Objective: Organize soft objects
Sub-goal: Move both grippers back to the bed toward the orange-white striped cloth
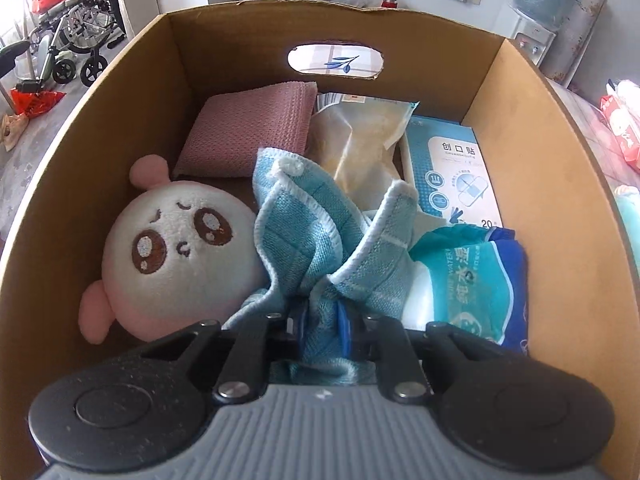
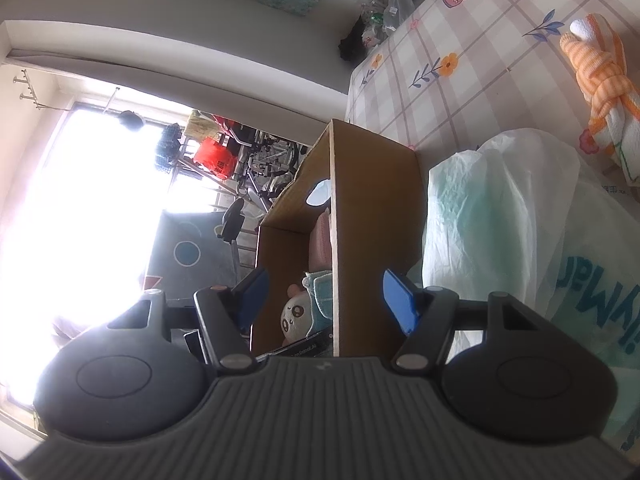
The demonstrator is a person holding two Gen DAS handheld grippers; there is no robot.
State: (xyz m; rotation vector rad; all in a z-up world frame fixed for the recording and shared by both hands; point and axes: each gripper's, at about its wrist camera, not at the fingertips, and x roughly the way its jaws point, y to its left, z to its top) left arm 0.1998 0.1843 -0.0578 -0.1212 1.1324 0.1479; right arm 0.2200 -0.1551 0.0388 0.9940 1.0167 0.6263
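Observation:
My left gripper [image 1: 322,330] is shut on a blue checked cloth [image 1: 316,236] and holds it inside the cardboard box [image 1: 560,208], over the contents. A white and pink plush toy [image 1: 172,256] lies at the box's left. A folded pink towel [image 1: 256,128] lies at the back. In the right wrist view, my right gripper [image 2: 326,304] is open and empty, its jaws either side of the box's near wall [image 2: 376,240]. The plush [image 2: 298,314] and blue cloth [image 2: 320,286] show inside the box.
The box also holds a yellow packet [image 1: 360,140], a plaster pack [image 1: 456,172] and a wet-wipes pack [image 1: 472,280]. Beside the box on the flowered tablecloth [image 2: 480,60] lie a white plastic bag [image 2: 500,216] and a knotted orange striped cloth [image 2: 604,80].

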